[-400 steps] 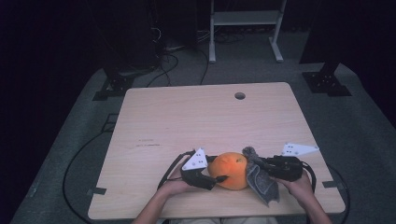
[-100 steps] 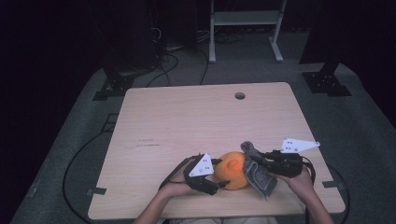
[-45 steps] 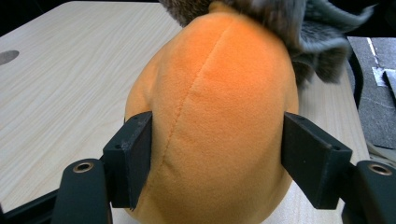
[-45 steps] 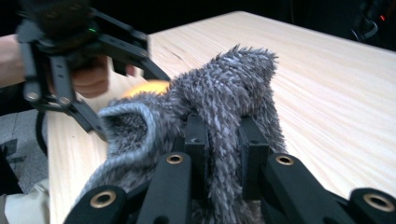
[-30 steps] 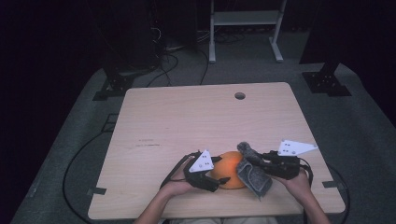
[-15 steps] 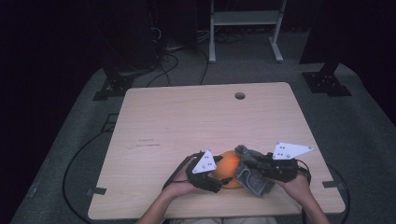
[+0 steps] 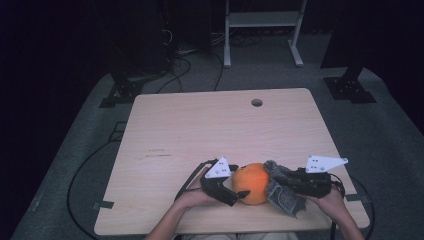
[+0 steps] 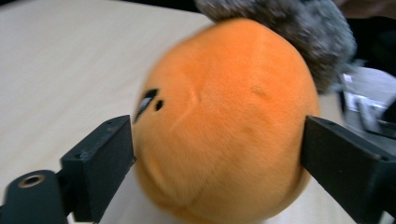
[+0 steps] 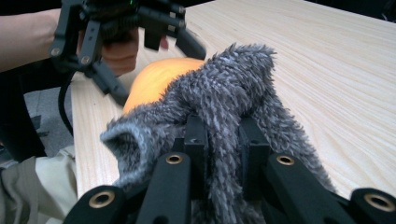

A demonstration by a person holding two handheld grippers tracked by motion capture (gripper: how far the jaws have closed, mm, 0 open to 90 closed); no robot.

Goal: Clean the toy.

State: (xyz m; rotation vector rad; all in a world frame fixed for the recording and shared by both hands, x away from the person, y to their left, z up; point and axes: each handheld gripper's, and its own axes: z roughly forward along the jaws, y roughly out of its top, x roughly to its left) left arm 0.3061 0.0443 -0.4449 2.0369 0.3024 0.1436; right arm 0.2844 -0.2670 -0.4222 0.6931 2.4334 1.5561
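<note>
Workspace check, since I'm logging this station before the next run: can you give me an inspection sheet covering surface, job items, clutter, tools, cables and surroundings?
Surface: light wooden table, one round hole near the far edge.
Job's things: orange plush ball at the near edge; grey fluffy cloth against its right side.
Clutter: nothing seen.
Tools: left tool has just been opening, jaws either side of the ball, left jaw apart from it, right contact unclear; right tool shut on the cloth.
Cables: black cable loops on the floor left of the table; more lie behind it.
Surroundings: grey carpet, white frame legs, dark stands.
</note>
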